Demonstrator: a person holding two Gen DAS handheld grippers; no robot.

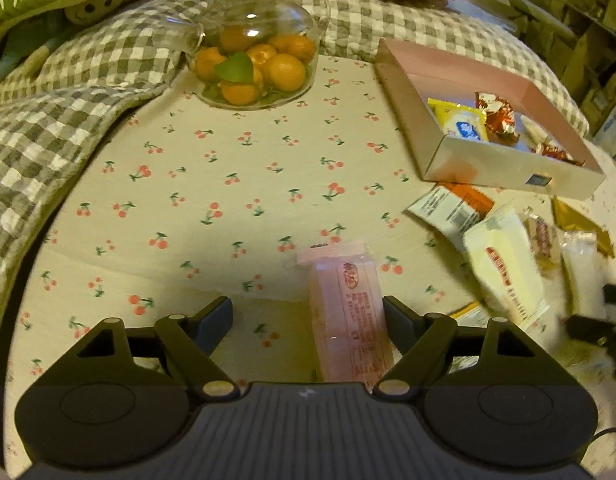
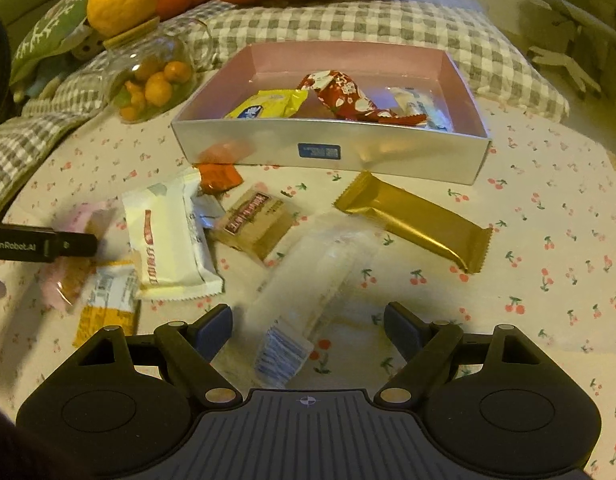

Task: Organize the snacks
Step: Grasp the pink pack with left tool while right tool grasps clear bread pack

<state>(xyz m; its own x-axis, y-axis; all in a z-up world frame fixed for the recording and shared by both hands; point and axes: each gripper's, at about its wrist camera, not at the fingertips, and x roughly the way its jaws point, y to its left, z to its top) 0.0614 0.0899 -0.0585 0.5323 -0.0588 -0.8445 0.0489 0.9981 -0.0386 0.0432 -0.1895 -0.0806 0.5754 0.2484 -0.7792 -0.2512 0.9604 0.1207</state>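
While both grippers gape, box [image 2: 328, 148] holds 3 snacks [image 2: 344, 98].

Two downward wrist views (shared box [image 1: 508, 168])

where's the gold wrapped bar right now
In the right wrist view the gold bar lies flat on the cherry-print cloth, right of centre, just in front of the snack box and right of the brown snack packet.

left gripper [image 1: 307, 318] jaws parted (angled down), right gripper [image 2: 308, 322] likewise
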